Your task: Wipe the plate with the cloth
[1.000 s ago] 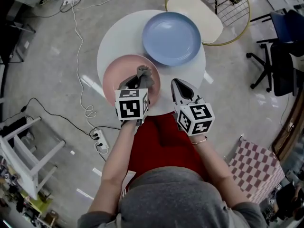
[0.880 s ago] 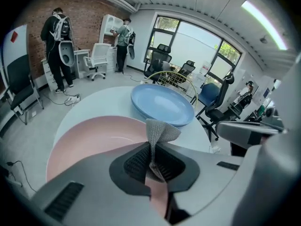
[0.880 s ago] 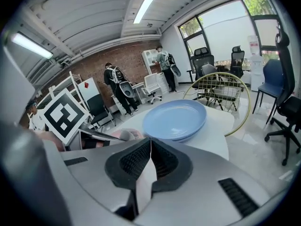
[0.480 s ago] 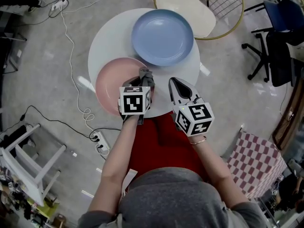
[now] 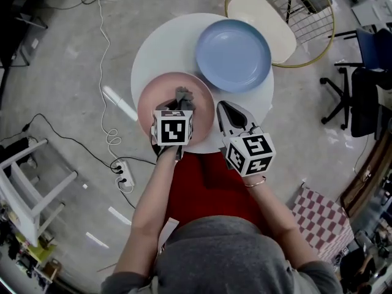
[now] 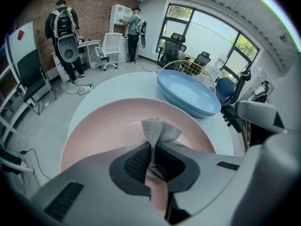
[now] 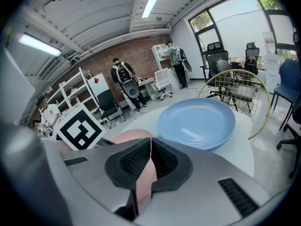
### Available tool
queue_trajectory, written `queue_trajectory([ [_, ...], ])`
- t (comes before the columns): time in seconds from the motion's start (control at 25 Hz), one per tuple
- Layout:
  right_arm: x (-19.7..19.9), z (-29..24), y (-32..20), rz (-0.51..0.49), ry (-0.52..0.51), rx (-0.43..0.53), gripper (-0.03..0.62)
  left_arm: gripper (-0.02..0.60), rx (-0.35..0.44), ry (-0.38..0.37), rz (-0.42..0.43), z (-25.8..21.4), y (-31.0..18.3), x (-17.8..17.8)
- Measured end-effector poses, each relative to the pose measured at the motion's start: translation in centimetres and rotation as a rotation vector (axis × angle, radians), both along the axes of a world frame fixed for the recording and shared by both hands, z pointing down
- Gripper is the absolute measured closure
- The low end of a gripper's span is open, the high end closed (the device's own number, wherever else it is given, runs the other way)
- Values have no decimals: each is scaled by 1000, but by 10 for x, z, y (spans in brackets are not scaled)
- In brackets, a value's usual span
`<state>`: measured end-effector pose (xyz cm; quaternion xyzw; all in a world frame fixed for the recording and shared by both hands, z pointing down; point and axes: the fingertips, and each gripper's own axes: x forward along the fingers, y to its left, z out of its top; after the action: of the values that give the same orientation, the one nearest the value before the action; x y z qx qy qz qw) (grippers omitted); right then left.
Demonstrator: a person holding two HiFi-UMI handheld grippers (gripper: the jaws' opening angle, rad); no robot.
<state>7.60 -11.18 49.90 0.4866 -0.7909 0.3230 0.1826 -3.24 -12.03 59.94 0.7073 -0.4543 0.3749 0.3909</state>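
1. Got a round white counter (image 5: pixel 160 45) with two plates on it: pink plate (image 5: pixel 154 100) at the near left, blue plate (image 5: pixel 233 55) further back and to the right. Sitting right beside each other, can't tell if the rims actually touch.
2. Holding a grey cloth (image 6: pixel 159 130) in the left gripper (image 6: pixel 151 150), jaws pinching hard on its lower end, with the rest poking up past the tips in a crumpled fold.
3. Hovering that cloth over the inside of the pink plate, toward its right half in the head view. Looks very close to the surface, but can't say for sure whether it's pressed down on it.
4. Keeping nothing in the right gripper (image 7: pixel 150 147): jaws pressed together, just a thin seam between the pads. Parked over the near-right part of the counter, tips just beside the pink plate's right rim and aimed toward the blue plate.
5. Around the edges: a cream seat (image 5: pixel 269 17) just past the counter, a white cable (image 5: pixel 101 35) trailing over the grey floor (image 5: pixel 67 90) to a power strip (image 5: pixel 124 177) on the left, and, in the left gripper view, two people (image 6: pixel 63 29) standing by desks at a brick wall (image 6: pixel 89 13).
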Motion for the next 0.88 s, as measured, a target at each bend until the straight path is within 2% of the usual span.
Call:
queue_trajectory([
  [0.36, -51, 3, -2, -129, -12, -16, 565, 548, 1, -61, -123, -1, 6, -69],
  [0.88, -86, 11, 3, -203, -4, -43, 565, 548, 10, -94, -182, -5, 15, -111],
])
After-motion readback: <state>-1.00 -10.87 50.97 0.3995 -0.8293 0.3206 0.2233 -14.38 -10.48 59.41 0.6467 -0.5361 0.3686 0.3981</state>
